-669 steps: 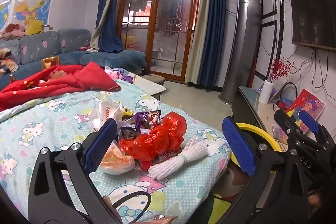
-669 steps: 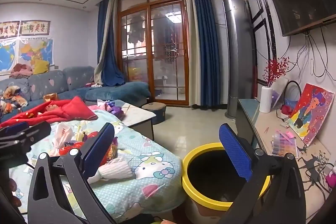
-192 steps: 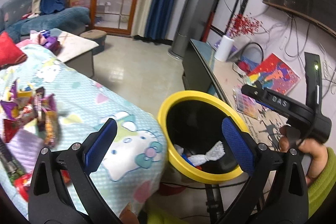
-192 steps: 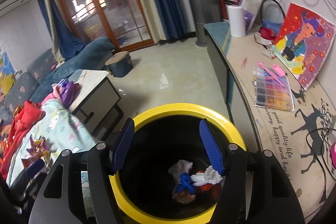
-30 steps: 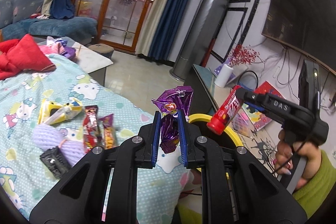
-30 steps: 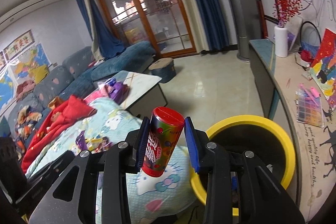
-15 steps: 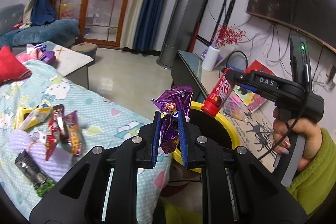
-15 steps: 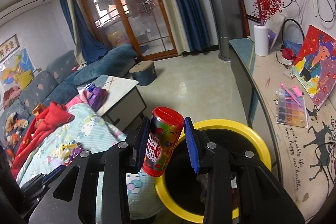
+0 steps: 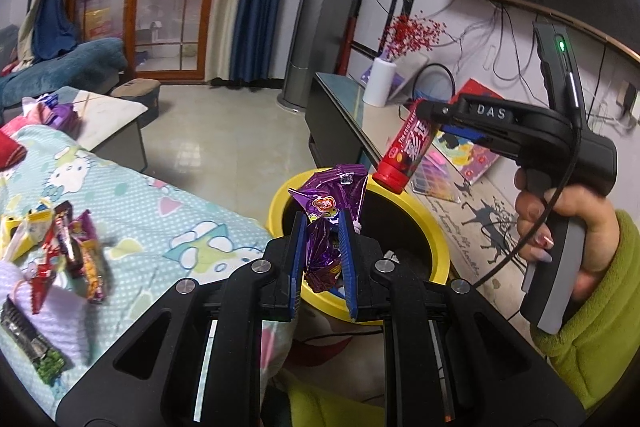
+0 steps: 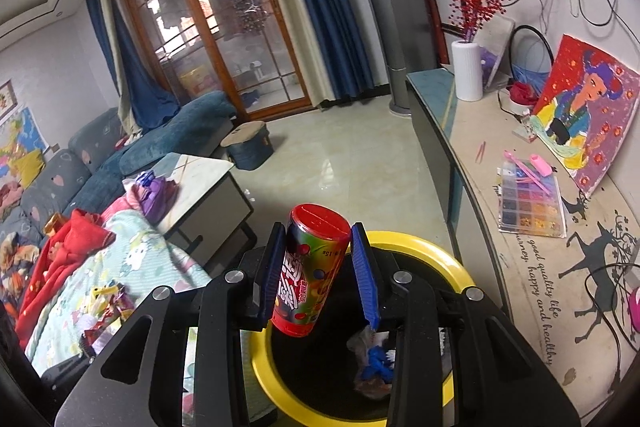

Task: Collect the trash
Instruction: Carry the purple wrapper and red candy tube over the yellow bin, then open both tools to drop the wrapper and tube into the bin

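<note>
Two pieces of trash are in my grip above the yellow-rimmed trash bin. My left hand-held gripper pinches a crumpled purple snack wrapper between its blue pads, the foil sticking up above the fingertips, with the near rim of the bin just beyond it. My right hand-held gripper is clamped on a red candy tube with a red cap, tilted a little, its lower end hanging over the bin's black inside. In the left view that same tube points cap-down toward the far rim, and my right hand, in a green sleeve, grips the handle.

Down in the bin lie crumpled scraps, one of them blue.

To the left, the Hello Kitty bedspread carries a cluster of snack wrappers, yellow, red and purple, well apart from the bin. The long bench beside the bin holds a white vase, a bead box and a painting.
</note>
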Available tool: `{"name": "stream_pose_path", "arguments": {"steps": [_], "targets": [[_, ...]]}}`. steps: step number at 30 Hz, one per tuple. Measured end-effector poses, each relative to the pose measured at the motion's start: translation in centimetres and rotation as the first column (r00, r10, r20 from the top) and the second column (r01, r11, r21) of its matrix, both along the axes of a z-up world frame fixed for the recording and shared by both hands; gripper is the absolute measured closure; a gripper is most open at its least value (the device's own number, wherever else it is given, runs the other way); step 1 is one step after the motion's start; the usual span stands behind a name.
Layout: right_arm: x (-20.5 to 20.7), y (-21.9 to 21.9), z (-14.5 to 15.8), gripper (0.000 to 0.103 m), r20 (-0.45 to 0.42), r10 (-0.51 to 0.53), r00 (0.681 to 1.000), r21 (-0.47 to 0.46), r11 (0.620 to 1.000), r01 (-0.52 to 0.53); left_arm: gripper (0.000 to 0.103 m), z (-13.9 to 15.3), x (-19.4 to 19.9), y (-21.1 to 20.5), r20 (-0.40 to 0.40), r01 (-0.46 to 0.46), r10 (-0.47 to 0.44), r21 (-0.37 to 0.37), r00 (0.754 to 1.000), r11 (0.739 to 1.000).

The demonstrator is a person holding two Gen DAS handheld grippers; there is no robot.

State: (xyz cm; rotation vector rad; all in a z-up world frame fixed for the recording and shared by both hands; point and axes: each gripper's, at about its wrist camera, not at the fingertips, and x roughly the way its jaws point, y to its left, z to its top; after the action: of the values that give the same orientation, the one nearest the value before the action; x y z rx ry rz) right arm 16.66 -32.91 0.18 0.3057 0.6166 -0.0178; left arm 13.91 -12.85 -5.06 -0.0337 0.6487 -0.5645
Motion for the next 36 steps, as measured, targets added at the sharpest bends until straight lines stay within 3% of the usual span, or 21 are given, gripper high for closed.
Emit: {"name": "stream_pose_path", "arguments": {"steps": [23, 36], "targets": [[1.7, -5.0, -5.0, 0.071, -0.076, -0.136, 0.988, -0.075, 0.989, 0.13, 0.092, -5.1, 2.0, -7.4, -0.089, 0.148, -0.139, 0.108, 0.986, 0.983], [2.8, -6.0, -7.7, 0.071, -0.169, -0.135, 0.976, -0.015, 0.991, 0.134, 0.092, -6.3, 3.4, -8.2, -0.127, 0.129, -0.115, 0.107, 0.985, 0.986]]}}
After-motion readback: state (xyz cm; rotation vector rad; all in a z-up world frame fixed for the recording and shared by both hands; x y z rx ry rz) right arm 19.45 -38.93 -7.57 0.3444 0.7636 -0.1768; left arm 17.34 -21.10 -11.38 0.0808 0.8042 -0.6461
